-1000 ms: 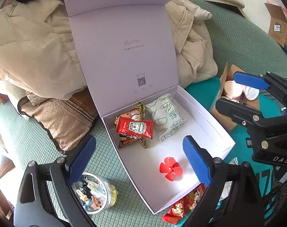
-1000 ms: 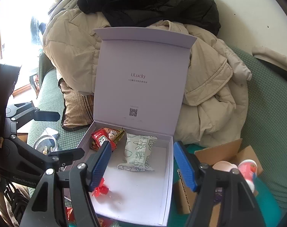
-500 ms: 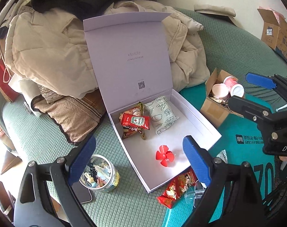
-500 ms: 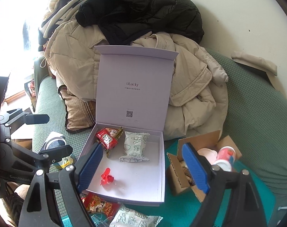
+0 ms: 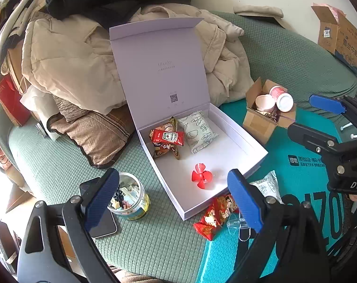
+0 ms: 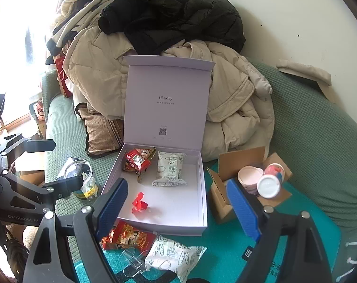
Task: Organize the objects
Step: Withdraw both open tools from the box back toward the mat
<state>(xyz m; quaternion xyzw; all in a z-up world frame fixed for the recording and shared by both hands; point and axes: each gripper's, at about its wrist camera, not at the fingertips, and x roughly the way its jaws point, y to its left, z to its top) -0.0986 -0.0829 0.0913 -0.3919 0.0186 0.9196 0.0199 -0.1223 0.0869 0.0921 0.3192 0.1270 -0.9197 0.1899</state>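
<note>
Green textured couch heaped with beige and black coats, a white box lying open on it with its lid upright. Inside: red snack packets, a white patterned pouch, a red propeller toy; just outside the front edge, another red packet and white pouch. Left gripper wide apart, holding nothing; right gripper likewise empty, jaws just opened further.

Both the left gripper and right gripper hang tilted downward, jaws apparently wide and empty.
</note>
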